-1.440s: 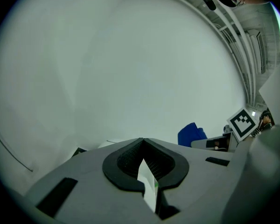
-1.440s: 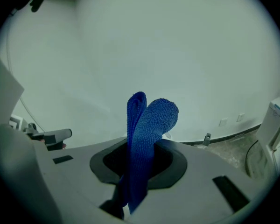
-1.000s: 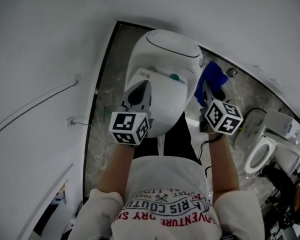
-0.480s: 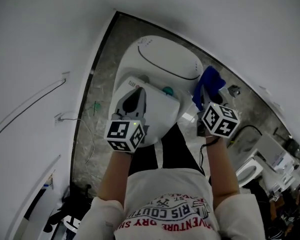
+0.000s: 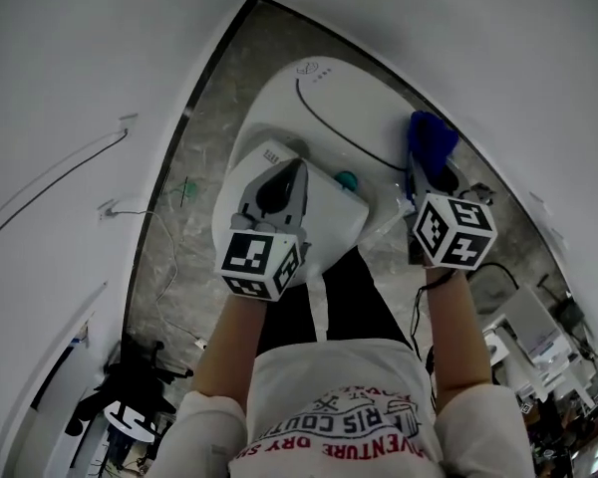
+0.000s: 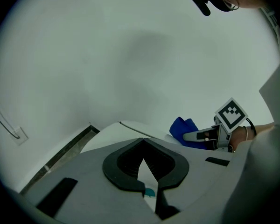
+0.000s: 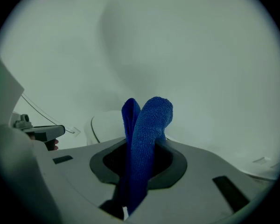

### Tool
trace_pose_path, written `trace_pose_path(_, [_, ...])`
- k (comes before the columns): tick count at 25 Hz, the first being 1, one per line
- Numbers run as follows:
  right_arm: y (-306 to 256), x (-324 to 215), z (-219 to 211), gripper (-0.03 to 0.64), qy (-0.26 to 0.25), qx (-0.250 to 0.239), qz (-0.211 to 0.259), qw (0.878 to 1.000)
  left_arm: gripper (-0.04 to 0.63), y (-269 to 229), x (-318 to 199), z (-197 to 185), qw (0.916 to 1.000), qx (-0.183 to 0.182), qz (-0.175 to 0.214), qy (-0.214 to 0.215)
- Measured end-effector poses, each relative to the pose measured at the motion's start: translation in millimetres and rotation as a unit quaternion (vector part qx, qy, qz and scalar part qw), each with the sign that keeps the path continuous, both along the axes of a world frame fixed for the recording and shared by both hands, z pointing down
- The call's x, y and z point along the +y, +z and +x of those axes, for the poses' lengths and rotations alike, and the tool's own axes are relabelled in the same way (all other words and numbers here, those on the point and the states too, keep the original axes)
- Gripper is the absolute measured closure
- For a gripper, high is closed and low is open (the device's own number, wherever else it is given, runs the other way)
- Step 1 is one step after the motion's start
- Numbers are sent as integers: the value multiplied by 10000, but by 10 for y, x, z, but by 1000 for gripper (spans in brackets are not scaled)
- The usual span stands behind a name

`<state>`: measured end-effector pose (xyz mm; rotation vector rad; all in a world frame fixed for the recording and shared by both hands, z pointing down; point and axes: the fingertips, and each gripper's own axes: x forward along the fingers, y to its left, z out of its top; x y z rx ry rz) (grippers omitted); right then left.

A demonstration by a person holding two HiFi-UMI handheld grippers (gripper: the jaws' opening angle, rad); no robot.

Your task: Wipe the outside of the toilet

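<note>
Right gripper (image 5: 426, 172) is clamped hard on the blue cloth (image 7: 147, 134), and a thick fold stands up past the jaws. My left gripper (image 6: 142, 164) has its tips pressed together on nothing; I only see white porcelain through the slit behind them.

The toilet (image 5: 329, 108) sits straight ahead and below me with its lid down, its seat end toward my legs and a small teal button (image 5: 347, 179) on the near part. The cloth is up by the toilet's right flank, close to the rim of the lid. From the right gripper view it reads as just off the surface rather than on it, with the lid out to its left. I can't see any wet streaks or a cleaned patch anywhere, so I'd judge the wiping hasn't really got going. Lid, both flanks and the base look like they're all to do.

Now the room. It's tight: the toilet sits in a narrow wedge of grey marbled floor (image 5: 194, 197). The left wall (image 5: 60, 88) runs close along one side, with a thin cable (image 5: 50, 192) trailing down it. The right wall (image 5: 538, 68) is just beside the cloth hand, so that flank leaves little space for a sweep. The left side has a strip of floor open. Dark clutter (image 5: 130, 386) lies low to my left, well apart from the toilet.
</note>
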<state>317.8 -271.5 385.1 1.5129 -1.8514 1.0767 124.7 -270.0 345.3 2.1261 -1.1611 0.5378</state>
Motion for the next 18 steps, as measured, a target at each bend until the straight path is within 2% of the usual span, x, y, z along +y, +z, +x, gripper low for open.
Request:
trace_pose_path(5, [-40,-222,-244,540,-537,225,-5,9983,589,-24,-46,-204,9997,-22,47,-252])
trace_pose_path(9, [-48,-324,-378,540,-751,384,-47,9964,589,-23,-67,-428,9989,1,39,-462])
trace_pose_path(18, [2,-688,-821,540,-1428,540,-377,9876,589,110,-163,-990,9980,-31,-4,-635])
